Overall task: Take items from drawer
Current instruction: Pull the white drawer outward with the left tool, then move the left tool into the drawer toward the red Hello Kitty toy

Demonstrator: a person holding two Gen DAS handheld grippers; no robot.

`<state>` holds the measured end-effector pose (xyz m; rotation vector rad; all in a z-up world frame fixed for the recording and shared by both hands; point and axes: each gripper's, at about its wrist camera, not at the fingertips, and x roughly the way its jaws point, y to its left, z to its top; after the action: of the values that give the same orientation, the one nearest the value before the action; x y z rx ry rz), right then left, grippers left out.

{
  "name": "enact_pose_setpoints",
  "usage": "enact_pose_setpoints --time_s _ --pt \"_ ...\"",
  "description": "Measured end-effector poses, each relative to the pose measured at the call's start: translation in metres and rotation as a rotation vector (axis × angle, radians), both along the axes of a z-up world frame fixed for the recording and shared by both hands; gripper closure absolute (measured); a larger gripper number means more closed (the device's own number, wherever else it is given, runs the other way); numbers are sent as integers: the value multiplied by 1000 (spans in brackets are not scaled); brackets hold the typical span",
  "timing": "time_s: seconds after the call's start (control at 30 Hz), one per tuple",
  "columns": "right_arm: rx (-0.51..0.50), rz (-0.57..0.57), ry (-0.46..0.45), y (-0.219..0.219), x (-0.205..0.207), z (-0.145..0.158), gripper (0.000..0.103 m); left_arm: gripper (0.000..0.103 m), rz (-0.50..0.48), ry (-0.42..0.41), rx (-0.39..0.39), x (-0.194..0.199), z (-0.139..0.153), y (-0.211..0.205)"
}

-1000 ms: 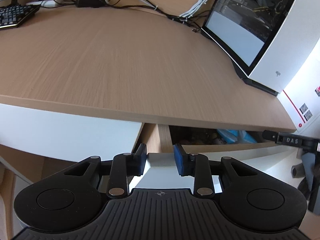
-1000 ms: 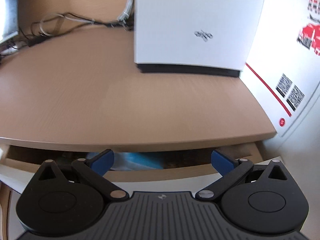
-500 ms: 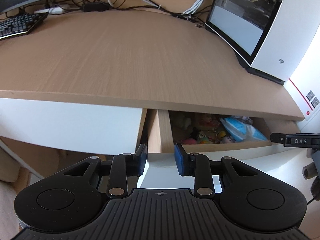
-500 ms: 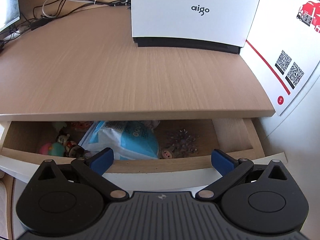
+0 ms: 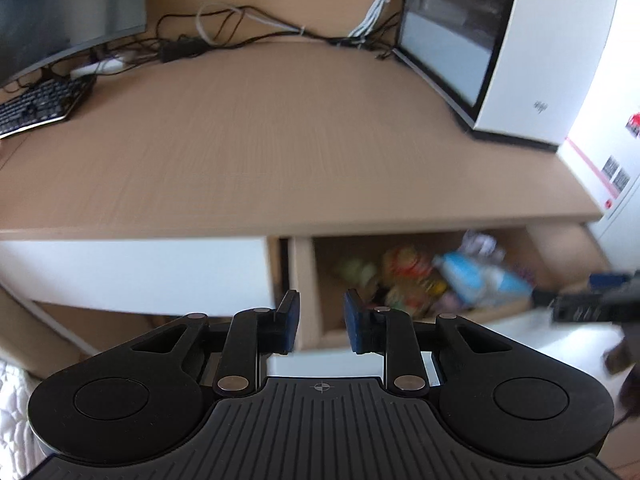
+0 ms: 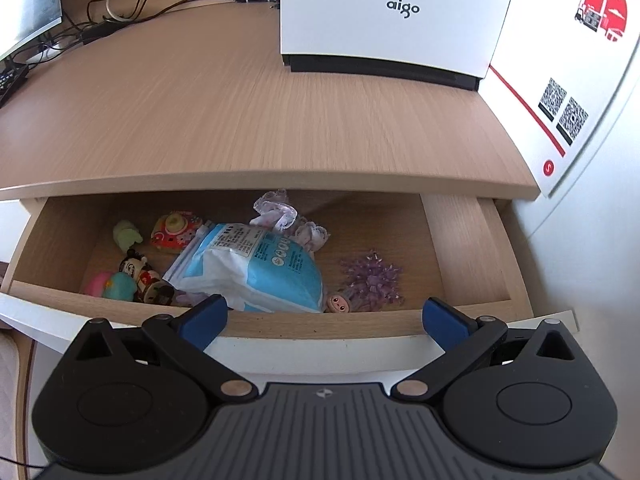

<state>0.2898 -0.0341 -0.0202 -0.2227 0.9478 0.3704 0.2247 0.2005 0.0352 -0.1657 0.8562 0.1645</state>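
Observation:
The wooden drawer [image 6: 464, 248] stands pulled out under the desk top [image 6: 240, 112]. In it lie a blue and white pouch [image 6: 256, 268], a green figure [image 6: 127, 235], a round colourful toy [image 6: 174, 232], a mouse figure [image 6: 138, 270], a pink and teal ball [image 6: 110, 285], a purple spiky toy [image 6: 374, 278] and a lilac wrapper [image 6: 276, 210]. My right gripper [image 6: 326, 318] hangs wide open over the drawer's front edge, holding nothing. Above the drawer's left front corner my left gripper [image 5: 322, 322] is closing its jaws with nothing between them. That view is blurred.
A white computer case [image 6: 392, 20] stands at the back right of the desk. A monitor [image 5: 60, 12], a keyboard [image 5: 40, 108] and loose cables [image 5: 240, 36] are at the back left. A white panel with printed codes [image 6: 564, 112] bounds the right side.
The drawer has slid out, baring its contents. My left gripper has come off the drawer's white front edge, lifted, and its jaws now stand narrower. The right gripper stays wide open.

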Motion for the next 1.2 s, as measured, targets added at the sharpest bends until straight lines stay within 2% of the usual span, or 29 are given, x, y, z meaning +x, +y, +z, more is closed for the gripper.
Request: enact_pose_setpoints --time_s 0.23,0.53,0.67,0.87,1.0,1.1,1.13,1.2 --pt "26 22 23 -14 -15 1 0 76 -38 104 -77 38 -21 -39" --pt "67 70 73 -26 -19 2 0 76 -63 222 -65 46 -45 -83" --pt "95 80 89 -32 -17 3 0 76 -53 210 -30 38 -47 -91" --pt "91 73 92 -34 -20 2 0 76 -82 228 -78 31 -49 -83" --pt "59 58 114 -34 -24 3 0 76 -129 270 -136 26 -50 -76" --pt "23 43 156 -34 -27 3 0 75 -213 306 -186 24 -49 -76" --pt "9 37 164 -34 -28 3 0 72 -245 319 -205 22 -49 -77" --pt "-15 23 178 -33 -33 2 0 66 -317 331 -171 20 -48 -85"
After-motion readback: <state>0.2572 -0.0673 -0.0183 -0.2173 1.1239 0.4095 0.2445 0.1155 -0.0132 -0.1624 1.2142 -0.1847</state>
